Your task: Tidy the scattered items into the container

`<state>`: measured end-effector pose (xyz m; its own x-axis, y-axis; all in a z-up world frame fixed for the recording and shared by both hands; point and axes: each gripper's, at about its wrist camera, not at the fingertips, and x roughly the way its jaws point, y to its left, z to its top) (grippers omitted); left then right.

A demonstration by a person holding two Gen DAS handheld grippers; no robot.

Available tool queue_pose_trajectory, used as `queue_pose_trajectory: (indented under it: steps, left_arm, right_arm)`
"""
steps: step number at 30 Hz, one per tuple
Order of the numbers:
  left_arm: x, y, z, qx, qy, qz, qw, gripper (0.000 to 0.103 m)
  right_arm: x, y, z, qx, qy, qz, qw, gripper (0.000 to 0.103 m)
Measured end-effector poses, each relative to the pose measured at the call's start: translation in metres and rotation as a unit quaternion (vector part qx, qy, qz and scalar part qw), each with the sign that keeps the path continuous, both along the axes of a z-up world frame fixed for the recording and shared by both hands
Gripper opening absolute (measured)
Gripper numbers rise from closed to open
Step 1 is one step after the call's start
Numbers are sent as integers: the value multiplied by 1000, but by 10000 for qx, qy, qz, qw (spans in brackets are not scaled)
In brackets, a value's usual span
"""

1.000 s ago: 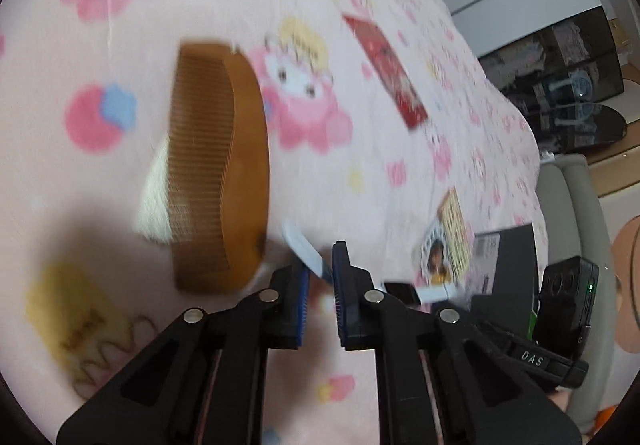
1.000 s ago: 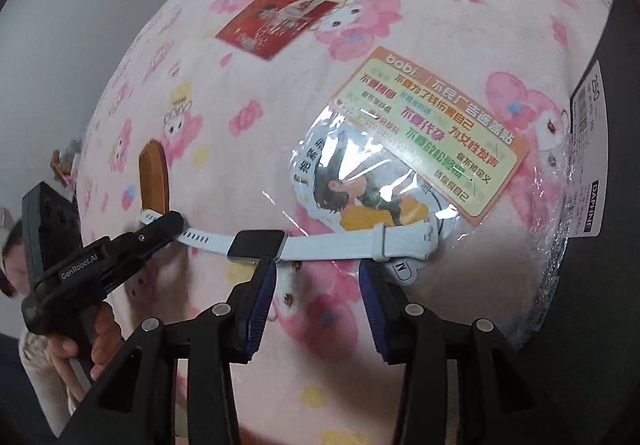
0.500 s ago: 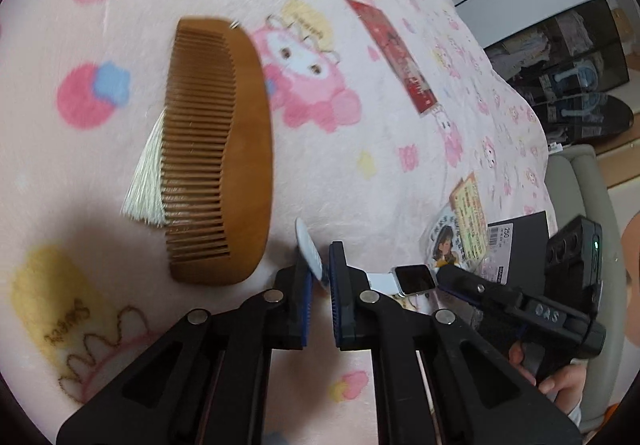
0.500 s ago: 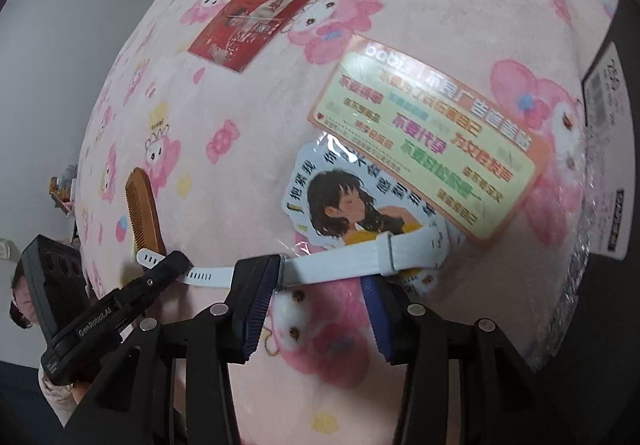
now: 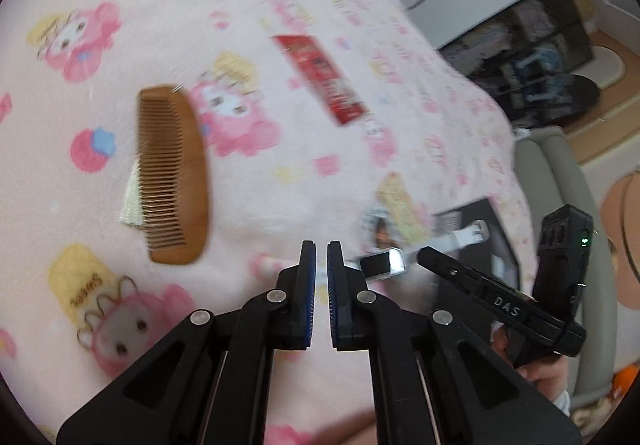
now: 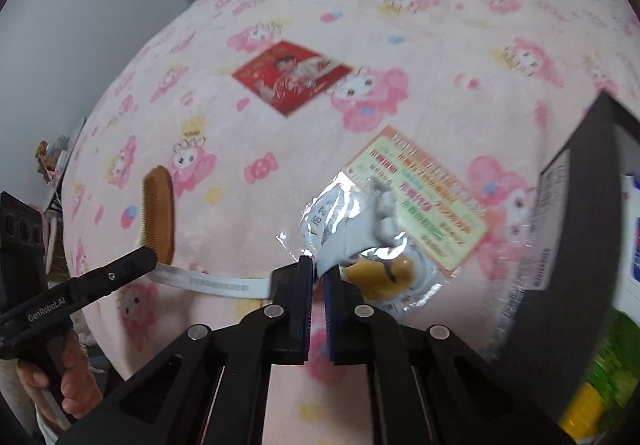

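Both grippers have risen, lifting the white-strapped watch [image 6: 352,241]; left gripper [image 5: 321,245] and right gripper [image 6: 318,263] jaws each pinching the strap, comb [image 5: 174,175] at left on the bed [image 5: 280,185].

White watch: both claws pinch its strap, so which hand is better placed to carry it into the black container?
Right. The right claw grips the watch near its face, with the black container beside it; the left claw holds only the strap's far end.

Right gripper [image 6: 318,269]: your jaws pinch the white watch strap [image 6: 340,249] beside its case.
Left gripper [image 6: 132,265]: far left, clamping the strap's other end.
Ahead: sticker sheet [image 6: 420,201].
Beyond: red packet [image 6: 292,77].
Left: wooden comb [image 6: 160,213].
Right: dark box [image 6: 576,229].
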<state>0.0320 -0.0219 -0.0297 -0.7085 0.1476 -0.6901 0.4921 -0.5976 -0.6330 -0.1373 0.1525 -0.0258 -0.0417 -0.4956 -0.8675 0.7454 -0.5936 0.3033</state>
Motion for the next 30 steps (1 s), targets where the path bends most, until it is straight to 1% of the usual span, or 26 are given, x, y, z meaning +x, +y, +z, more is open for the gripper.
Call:
queue_pose_trajectory:
  steps: [3, 4, 8, 11, 13, 16, 18, 19, 21, 24, 26, 27, 28, 30]
  left_arm:
    - [-8, 15, 26, -283, 24, -215, 9994, 4]
    - [-12, 19, 31, -309, 17, -278, 9991, 4]
    - [-32, 40, 42, -265, -27, -556, 9981, 4]
    - [-44, 57, 47, -259, -167, -682, 9972, 4]
    - [-50, 56, 39, -23, -314, -651, 9974, 4]
    - [-51, 41, 24, 378, -468, -676, 9959, 5]
    - [-49, 30, 14, 448, -662, -663, 9946, 6]
    - [-48, 25, 8, 533, -727, -668, 9937, 9]
    - [-49, 20, -7, 729, -817, -768, 9910, 21]
    - [-52, 19, -33, 916, -1016, -927, 9863, 26]
    - [-55, 17, -53, 1051, -1183, -921, 9831, 27]
    - [-56, 14, -62, 1154, -1228, -869, 9819, 27]
    - [-57, 12, -71, 1250, -1260, -816, 9807, 27]
    - [-56, 6, -81, 1388, -1227, -694, 9802, 27]
  right_arm:
    - [4, 17, 27, -237, 140, 54, 9996, 4]
    - [4, 23, 33, -282, 184, 54, 9994, 4]
    - [6, 44, 58, -513, 382, -42, 9979, 3]
    - [8, 56, 69, -560, 566, -95, 9968, 3]
    - [8, 62, 70, -552, 470, -111, 9973, 3]
    - [13, 61, 62, -613, 57, -5, 9981, 3]
    - [16, 53, 54, -606, -184, 131, 9979, 4]
    - [17, 46, 46, -533, -333, 234, 9978, 4]
    - [14, 35, 32, -401, -541, 288, 9973, 5]
    - [3, 22, -3, -185, -1114, -2, 9936, 7]
    - [-1, 16, -23, -53, -1402, -149, 9900, 9]
    - [1, 12, -29, 27, -1383, -150, 9903, 14]
    - [5, 6, -31, 66, -1272, -78, 9918, 19]
    - [6, -2, -38, 180, -1196, -140, 9926, 40]
